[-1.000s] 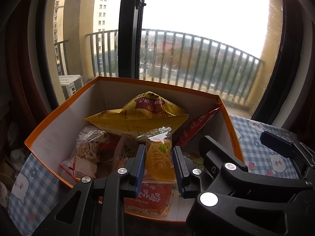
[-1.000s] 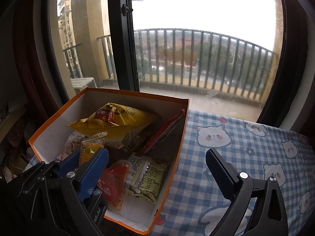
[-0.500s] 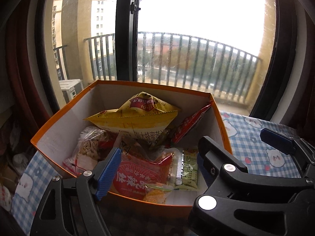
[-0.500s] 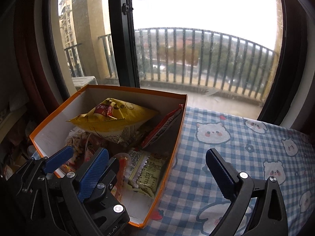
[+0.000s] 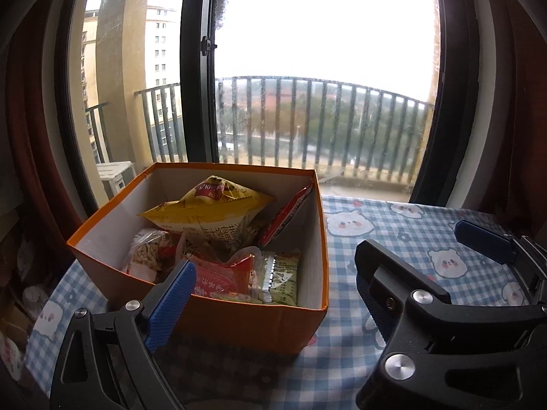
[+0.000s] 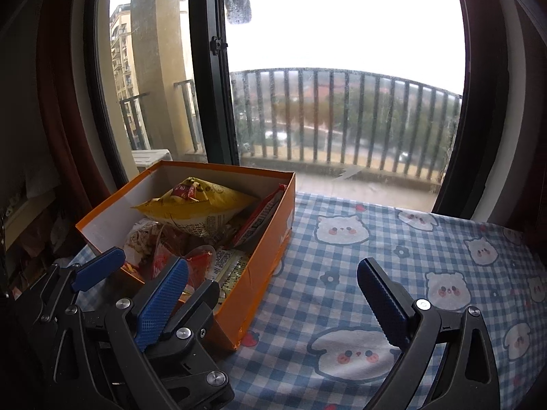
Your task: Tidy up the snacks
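Note:
An orange cardboard box [image 5: 239, 321] stands on the checked tablecloth and holds several snack packets: a big yellow bag [image 5: 208, 212], a red packet [image 5: 222, 278], a green packet [image 5: 282, 275] and a red sachet against the right wall [image 5: 287, 215]. The box also shows in the right wrist view [image 6: 263, 273]. My left gripper [image 5: 270, 294] is open and empty, pulled back in front of the box. My right gripper [image 6: 270, 297] is open and empty, over the tablecloth by the box's right front corner. The left gripper's blue pads [image 6: 99, 268] show at the left of the right wrist view.
The blue-and-white checked tablecloth with bear prints [image 6: 410, 259] spreads to the right of the box. A window with a dark frame [image 5: 198, 68] and a balcony railing stand behind the table. Dark clutter lies past the table's left edge [image 5: 27, 273].
My left gripper opened and let a small orange packet drop into the box, then drew back and up. The right gripper also drew back a little, staying open.

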Motion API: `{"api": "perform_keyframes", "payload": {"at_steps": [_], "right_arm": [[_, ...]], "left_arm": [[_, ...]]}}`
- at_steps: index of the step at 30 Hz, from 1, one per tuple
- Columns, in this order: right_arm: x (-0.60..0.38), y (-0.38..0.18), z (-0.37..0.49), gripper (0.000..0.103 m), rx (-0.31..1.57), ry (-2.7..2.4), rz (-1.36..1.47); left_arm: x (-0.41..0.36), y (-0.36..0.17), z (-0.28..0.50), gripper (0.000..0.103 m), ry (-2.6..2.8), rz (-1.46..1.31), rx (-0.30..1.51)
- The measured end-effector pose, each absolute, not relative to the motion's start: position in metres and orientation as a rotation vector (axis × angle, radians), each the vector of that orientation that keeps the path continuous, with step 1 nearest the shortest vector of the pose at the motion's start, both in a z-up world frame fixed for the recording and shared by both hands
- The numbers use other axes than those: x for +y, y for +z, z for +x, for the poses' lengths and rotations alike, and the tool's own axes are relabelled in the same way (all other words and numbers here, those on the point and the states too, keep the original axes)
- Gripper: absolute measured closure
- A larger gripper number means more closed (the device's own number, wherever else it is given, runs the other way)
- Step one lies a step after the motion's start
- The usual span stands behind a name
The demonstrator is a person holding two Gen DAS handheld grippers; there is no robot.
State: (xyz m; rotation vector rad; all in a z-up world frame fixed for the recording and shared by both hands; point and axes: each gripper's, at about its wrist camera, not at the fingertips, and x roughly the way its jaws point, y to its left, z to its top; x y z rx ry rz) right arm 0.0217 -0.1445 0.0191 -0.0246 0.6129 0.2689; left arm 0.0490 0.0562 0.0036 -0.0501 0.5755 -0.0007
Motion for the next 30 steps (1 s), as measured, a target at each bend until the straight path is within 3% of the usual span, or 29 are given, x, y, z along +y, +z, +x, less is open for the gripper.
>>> {"api": "perform_keyframes", "payload": {"at_steps": [15, 30], "right_arm": [[-0.23, 0.036, -0.047, 0.003, 0.452, 0.16, 0.03], [-0.283, 0.012, -0.089, 0.003, 0.42, 0.075, 0.116]], "left_arm": [[0.009, 0.022, -0.008, 0.003, -0.019, -0.006, 0.46], [-0.01, 0.009, -0.045, 0.001, 0.002, 0.017, 0.417]]}}
